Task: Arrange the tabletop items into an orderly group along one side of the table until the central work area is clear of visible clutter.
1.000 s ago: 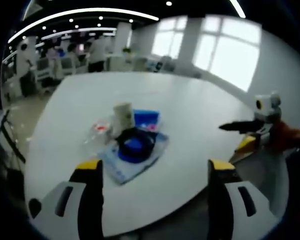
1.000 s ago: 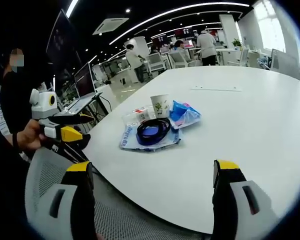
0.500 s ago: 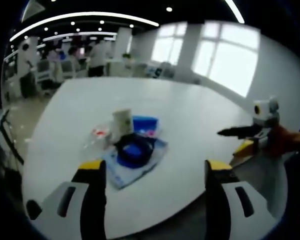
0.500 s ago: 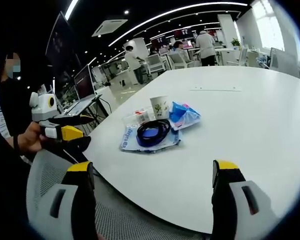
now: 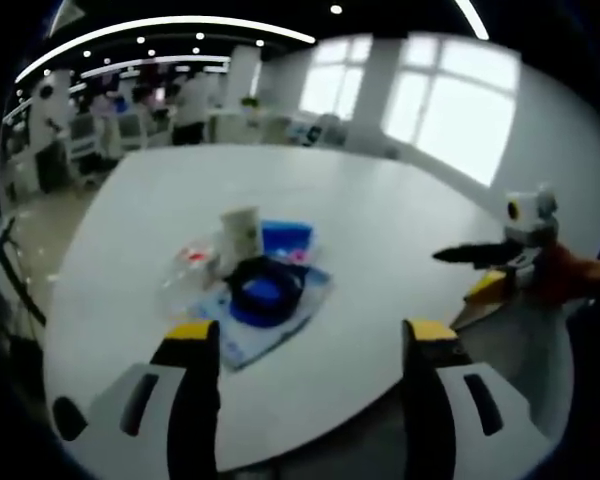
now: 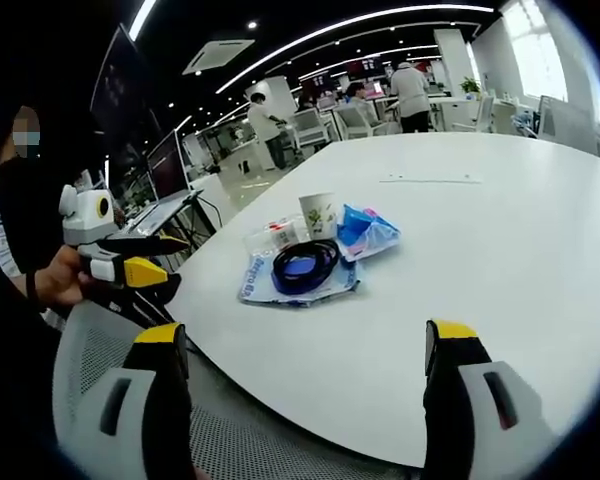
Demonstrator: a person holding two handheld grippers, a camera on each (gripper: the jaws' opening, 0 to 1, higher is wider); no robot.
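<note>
**Clutter bunched near the counter's near edge, both tongs empty**

Near the counter's front edge sits one tight cluster: a paper cup upright, a blue packet touching it on one side, a clear wrapper on the other, and a dark coiled cable lying on a flat printed pouch just before the cup. Both left tongs and right tongs hang off the counter edge, spread wide, holding nothing. A mesh chair stands below the right tongs.
</note>
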